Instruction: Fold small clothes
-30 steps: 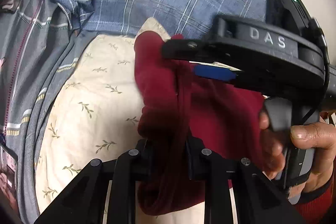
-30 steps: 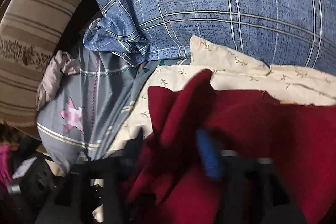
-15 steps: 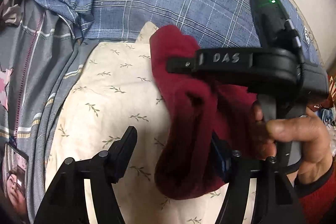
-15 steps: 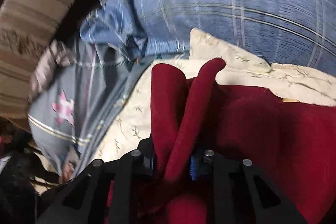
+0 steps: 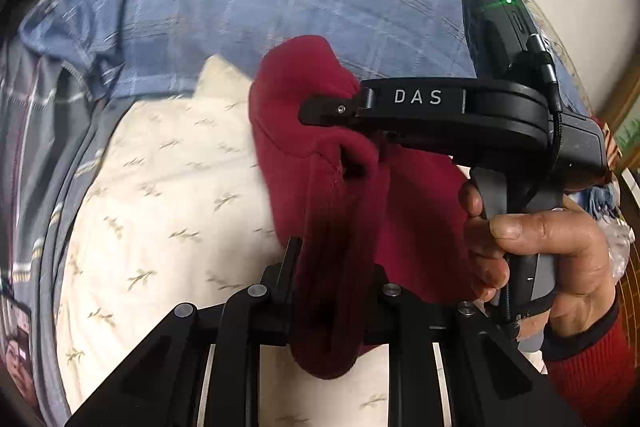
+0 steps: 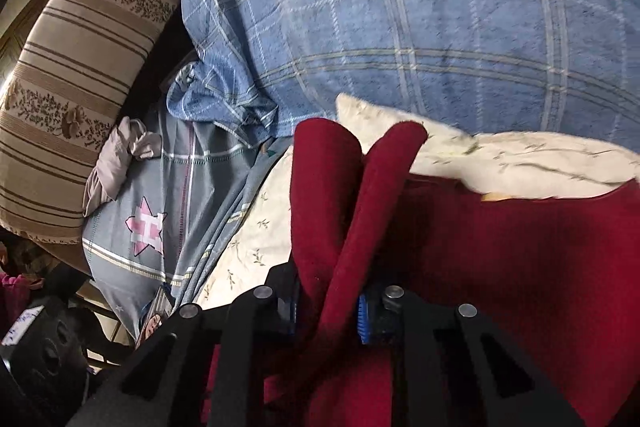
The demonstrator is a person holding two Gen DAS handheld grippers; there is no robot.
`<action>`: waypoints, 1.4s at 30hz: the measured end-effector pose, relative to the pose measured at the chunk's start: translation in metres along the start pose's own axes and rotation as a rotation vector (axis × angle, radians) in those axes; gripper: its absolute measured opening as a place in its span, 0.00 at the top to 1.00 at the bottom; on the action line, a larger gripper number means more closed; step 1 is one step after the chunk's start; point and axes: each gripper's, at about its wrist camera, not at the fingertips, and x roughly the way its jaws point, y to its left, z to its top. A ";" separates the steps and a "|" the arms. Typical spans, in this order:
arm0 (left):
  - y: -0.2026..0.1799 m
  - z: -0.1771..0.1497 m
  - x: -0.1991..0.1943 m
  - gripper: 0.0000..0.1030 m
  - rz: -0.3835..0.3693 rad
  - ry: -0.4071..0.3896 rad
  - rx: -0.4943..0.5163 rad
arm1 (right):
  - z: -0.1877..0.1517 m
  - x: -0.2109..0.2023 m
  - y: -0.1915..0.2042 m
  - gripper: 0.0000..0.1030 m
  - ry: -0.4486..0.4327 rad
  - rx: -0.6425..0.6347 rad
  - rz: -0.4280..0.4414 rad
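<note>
While both grippers pinch the red garment point(image 5: 320, 195), it hangs bunched just above the cream sheet point(image 5: 168, 219), not flat.

Left gripper point(image 5: 328, 291): jaws closing, a fold of cloth squeezed between them. Right gripper point(image 6: 326, 307): jaws closing, clamped on two upright flaps.

Key relation: right gripper sits beyond and right of the left one, gripping the far end; cloth's long axis runs between them. My read: pull the grips apart to tension it, then lay it down.

No containers visible. Blue plaid bedding point(image 6: 420, 27) behind.
</note>
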 end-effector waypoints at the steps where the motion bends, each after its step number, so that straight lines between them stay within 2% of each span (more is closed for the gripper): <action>1: -0.008 0.001 0.001 0.81 0.001 0.002 0.016 | 0.001 -0.006 -0.003 0.81 -0.006 -0.001 -0.003; 10: -0.059 0.014 0.021 0.82 -0.031 0.027 0.087 | 0.000 -0.053 -0.039 0.81 -0.058 0.014 -0.093; 15: -0.087 0.022 0.038 0.82 -0.078 0.045 0.109 | -0.002 -0.078 -0.062 0.81 -0.065 0.005 -0.162; 21: -0.121 0.024 0.073 0.83 -0.138 0.085 0.137 | -0.008 -0.103 -0.104 0.81 -0.082 0.034 -0.227; 24: -0.132 0.018 0.098 0.82 -0.158 0.136 0.146 | -0.013 -0.103 -0.128 0.81 -0.083 0.076 -0.252; 26: -0.129 0.018 0.114 0.74 -0.179 0.172 0.143 | -0.019 -0.091 -0.148 0.81 -0.053 0.105 -0.289; 27: -0.128 0.017 0.117 0.64 -0.202 0.197 0.144 | -0.022 -0.083 -0.156 0.81 -0.037 0.125 -0.299; 28: -0.127 0.015 0.115 0.56 -0.223 0.217 0.148 | -0.026 -0.075 -0.164 0.80 -0.023 0.144 -0.305; 30: -0.122 0.014 0.100 0.54 -0.237 0.224 0.184 | -0.034 -0.071 -0.176 0.71 -0.032 0.186 -0.313; 31: -0.118 0.014 0.089 0.53 -0.229 0.208 0.215 | -0.037 -0.076 -0.179 0.61 -0.052 0.203 -0.314; 33: -0.107 0.014 0.064 0.48 -0.189 0.159 0.255 | -0.041 -0.089 -0.181 0.61 -0.067 0.238 -0.303; 34: -0.097 0.015 0.053 0.46 -0.163 0.129 0.252 | -0.044 -0.100 -0.181 0.55 -0.068 0.256 -0.274; 35: -0.089 0.015 0.046 0.45 -0.142 0.106 0.243 | -0.047 -0.109 -0.177 0.45 -0.078 0.262 -0.250; 36: -0.078 0.015 0.040 0.45 -0.112 0.085 0.226 | -0.050 -0.115 -0.175 0.38 -0.090 0.262 -0.233; 37: -0.068 0.015 0.037 0.45 -0.082 0.070 0.205 | -0.054 -0.122 -0.169 0.26 -0.107 0.261 -0.206; 38: -0.057 0.015 0.038 0.45 -0.057 0.061 0.176 | -0.058 -0.126 -0.164 0.21 -0.120 0.263 -0.171; 42: -0.040 0.003 0.051 0.45 -0.046 0.100 0.097 | -0.074 -0.116 -0.155 0.22 -0.088 0.309 -0.084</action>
